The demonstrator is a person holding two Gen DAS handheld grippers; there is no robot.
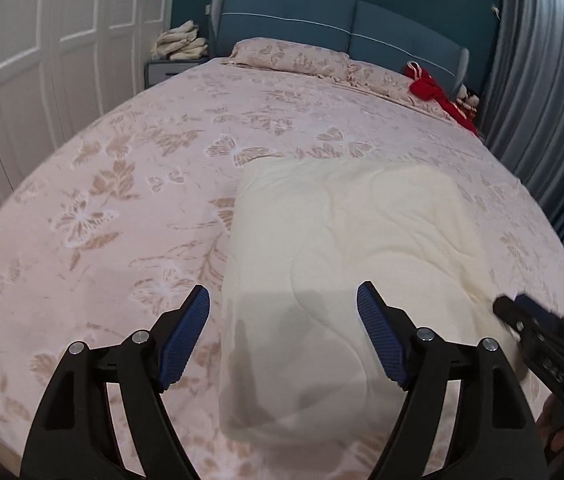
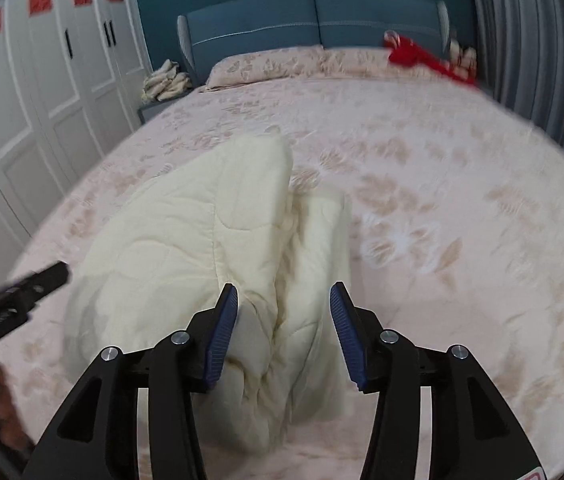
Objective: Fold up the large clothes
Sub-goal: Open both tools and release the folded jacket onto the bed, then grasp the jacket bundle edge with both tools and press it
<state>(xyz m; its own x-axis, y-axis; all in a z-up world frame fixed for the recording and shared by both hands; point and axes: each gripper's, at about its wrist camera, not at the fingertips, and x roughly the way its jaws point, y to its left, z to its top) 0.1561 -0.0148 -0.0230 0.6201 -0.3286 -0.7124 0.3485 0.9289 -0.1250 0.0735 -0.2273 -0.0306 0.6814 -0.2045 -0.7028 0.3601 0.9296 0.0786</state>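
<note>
A cream quilted garment [image 1: 345, 248] lies folded into a long rectangle on the bed [image 1: 122, 200]. In the right wrist view the garment [image 2: 210, 232] shows a bulging fold and a gap between two layers. My left gripper [image 1: 283, 300] is open, hovering over the garment's near left edge. My right gripper [image 2: 283, 300] is open above the garment's near right end, with cloth between its fingers but not clamped. The right gripper also shows at the right edge of the left wrist view [image 1: 541, 328]. The left gripper shows at the left of the right wrist view [image 2: 22, 292].
Pink butterfly bedspread covers the bed. Pillows [image 1: 293, 56] and a red cloth [image 1: 437, 92] lie by the blue headboard [image 1: 321, 20]. White wardrobe doors [image 1: 42, 60] stand left, grey curtains [image 1: 541, 100] right. A pile of pale clothes [image 1: 180, 42] sits on a nightstand.
</note>
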